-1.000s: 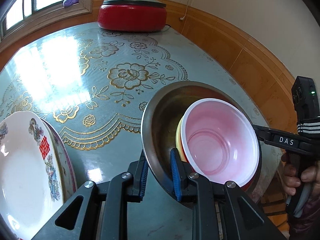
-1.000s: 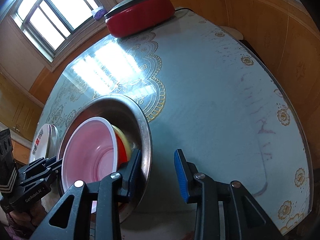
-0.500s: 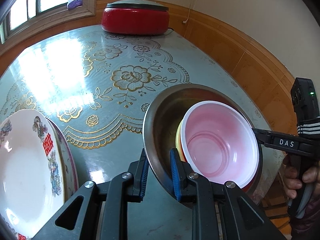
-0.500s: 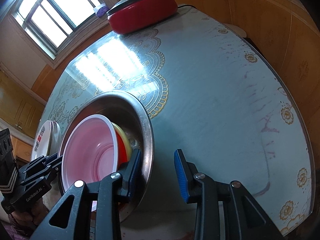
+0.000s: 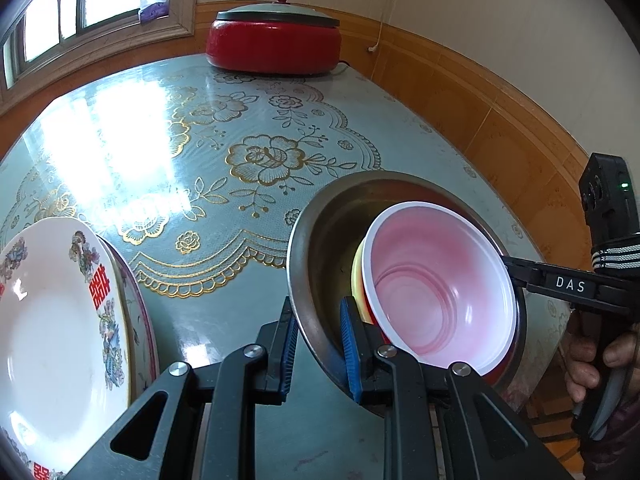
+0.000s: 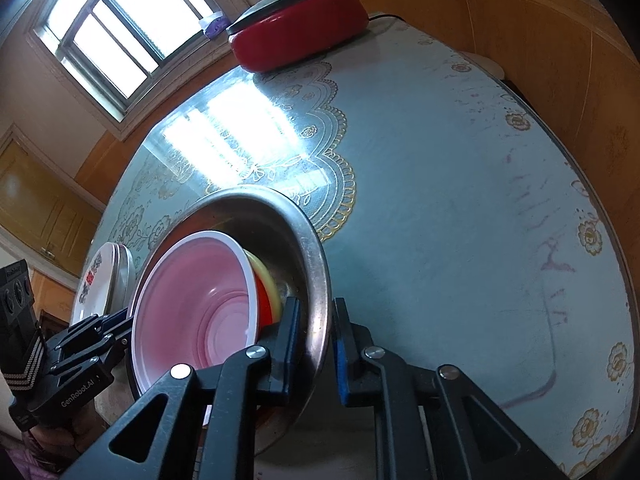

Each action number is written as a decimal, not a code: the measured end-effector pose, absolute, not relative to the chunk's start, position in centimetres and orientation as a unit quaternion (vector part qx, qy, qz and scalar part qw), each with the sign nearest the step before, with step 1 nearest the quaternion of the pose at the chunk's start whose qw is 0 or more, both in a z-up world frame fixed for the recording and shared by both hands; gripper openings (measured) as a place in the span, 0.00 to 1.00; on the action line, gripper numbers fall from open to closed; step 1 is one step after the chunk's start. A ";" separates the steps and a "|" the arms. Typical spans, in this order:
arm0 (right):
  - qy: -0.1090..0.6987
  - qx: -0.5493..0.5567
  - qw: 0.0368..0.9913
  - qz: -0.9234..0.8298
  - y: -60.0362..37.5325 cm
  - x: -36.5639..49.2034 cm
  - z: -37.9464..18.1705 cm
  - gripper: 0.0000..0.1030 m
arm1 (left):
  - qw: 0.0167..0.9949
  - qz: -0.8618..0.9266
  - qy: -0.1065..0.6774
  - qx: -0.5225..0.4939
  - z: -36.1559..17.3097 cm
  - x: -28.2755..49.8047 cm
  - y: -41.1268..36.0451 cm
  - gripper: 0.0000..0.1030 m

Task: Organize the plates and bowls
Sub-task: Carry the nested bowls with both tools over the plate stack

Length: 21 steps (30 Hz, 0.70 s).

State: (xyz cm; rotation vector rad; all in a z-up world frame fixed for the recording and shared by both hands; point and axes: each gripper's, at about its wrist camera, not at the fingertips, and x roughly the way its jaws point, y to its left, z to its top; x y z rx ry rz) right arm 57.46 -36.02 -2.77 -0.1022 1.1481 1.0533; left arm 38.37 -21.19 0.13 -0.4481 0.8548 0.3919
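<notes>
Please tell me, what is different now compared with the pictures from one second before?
The right gripper has just closed its jaws onto the rim of the steel bowl. The left gripper stays clamped on the opposite rim; the pink bowl and the plates have not moved.

Open room: middle and right of the blue-green gold-flowered surface (image 6: 460,208).
Far edge: red lidded electric cooker (image 5: 274,42).
Near edge: tilted round steel basin (image 5: 320,248).
Near-left corner: stacked white patterned plates (image 5: 52,320).
</notes>
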 end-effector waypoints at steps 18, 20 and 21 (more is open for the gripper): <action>0.500 -0.060 0.728 0.465 -36.6 56.2 -2.2 0.11 | 0.874 0.189 0.398 -0.203 0.9 37.7 -22.4 0.20; 0.497 -0.058 0.729 0.466 -36.8 56.1 -2.0 0.11 | 0.876 0.188 0.396 -0.202 1.2 37.6 -22.5 0.20; 0.496 -0.056 0.730 0.467 -37.0 56.1 -1.8 0.11 | 0.877 0.188 0.394 -0.201 1.3 37.5 -22.5 0.20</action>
